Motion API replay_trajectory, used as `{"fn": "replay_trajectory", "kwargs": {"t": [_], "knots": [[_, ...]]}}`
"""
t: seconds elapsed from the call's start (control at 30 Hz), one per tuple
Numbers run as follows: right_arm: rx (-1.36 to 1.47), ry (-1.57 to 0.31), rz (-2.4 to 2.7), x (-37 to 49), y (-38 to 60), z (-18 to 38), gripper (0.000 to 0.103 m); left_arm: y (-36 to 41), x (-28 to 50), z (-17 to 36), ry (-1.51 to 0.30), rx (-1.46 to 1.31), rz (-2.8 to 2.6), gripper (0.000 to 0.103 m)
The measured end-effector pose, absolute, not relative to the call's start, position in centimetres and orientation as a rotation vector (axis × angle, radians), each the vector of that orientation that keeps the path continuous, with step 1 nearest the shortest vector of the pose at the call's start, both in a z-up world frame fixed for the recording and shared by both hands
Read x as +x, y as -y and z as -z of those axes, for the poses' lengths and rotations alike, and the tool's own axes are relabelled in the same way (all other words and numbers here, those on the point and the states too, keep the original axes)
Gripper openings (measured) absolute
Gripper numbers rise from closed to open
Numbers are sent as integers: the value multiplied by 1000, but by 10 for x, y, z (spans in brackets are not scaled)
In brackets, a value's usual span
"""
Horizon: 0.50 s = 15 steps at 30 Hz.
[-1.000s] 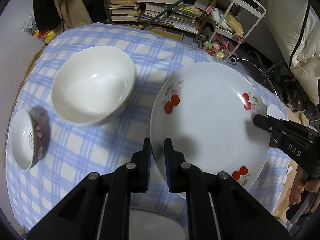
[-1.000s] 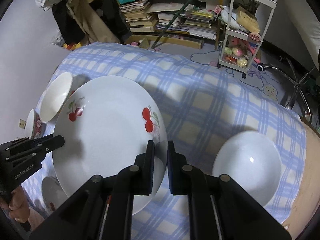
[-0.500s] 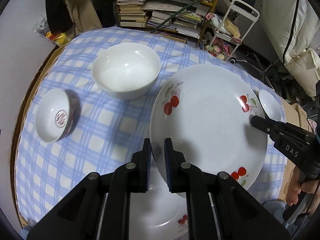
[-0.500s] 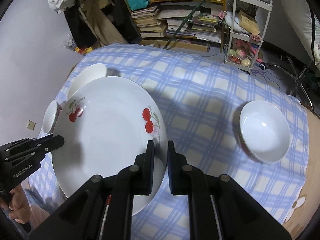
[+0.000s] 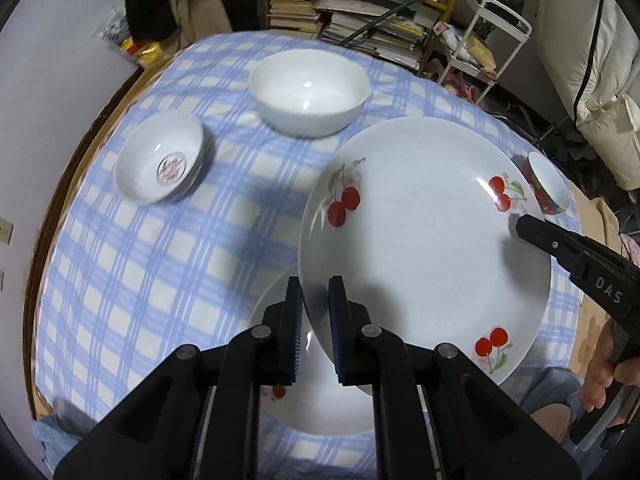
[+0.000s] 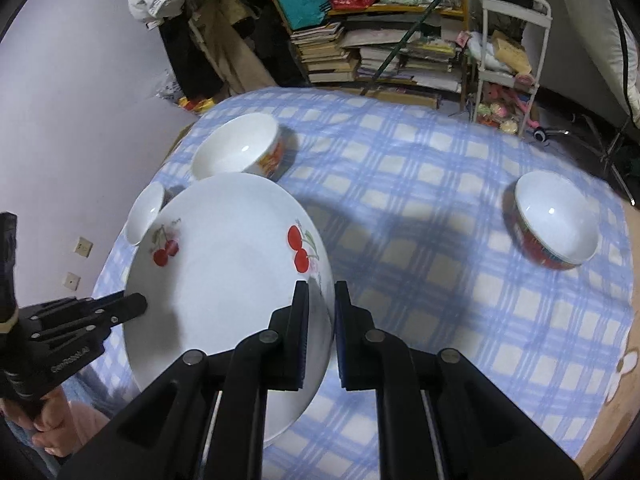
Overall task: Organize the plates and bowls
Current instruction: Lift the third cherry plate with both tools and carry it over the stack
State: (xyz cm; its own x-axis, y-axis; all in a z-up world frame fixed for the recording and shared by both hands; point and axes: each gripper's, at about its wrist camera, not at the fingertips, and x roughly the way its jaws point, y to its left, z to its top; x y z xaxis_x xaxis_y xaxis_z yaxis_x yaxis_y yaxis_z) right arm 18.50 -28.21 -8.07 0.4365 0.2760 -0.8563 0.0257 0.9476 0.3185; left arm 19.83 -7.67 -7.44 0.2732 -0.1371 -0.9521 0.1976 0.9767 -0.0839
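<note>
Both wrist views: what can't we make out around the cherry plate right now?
- Second plate, left wrist view: mostly hidden by the left gripper and the held cherry plate; the gap between the two plates is unclear.
- Red-patterned bowl, left wrist view: partly behind the cherry plate's rim.
- Small bowl, right wrist view: cut off by the cherry plate; its pattern is not visible.

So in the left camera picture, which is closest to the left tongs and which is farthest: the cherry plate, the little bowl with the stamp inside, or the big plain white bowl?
1. Cherry plate: its rim is pinched in the left tongs.
2. Little stamped bowl: out to the left on the checked cloth.
3. Big white bowl: farthest, near the table's far edge.
</note>
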Motion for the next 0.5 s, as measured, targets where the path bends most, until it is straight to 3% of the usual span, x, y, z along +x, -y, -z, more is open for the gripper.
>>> {"fn": "replay_trajectory", "kwargs": {"t": [0.5], "knots": [[291,-1108,-165,148,241,95,14,37,156,85,-1289,40,193,13]]}}
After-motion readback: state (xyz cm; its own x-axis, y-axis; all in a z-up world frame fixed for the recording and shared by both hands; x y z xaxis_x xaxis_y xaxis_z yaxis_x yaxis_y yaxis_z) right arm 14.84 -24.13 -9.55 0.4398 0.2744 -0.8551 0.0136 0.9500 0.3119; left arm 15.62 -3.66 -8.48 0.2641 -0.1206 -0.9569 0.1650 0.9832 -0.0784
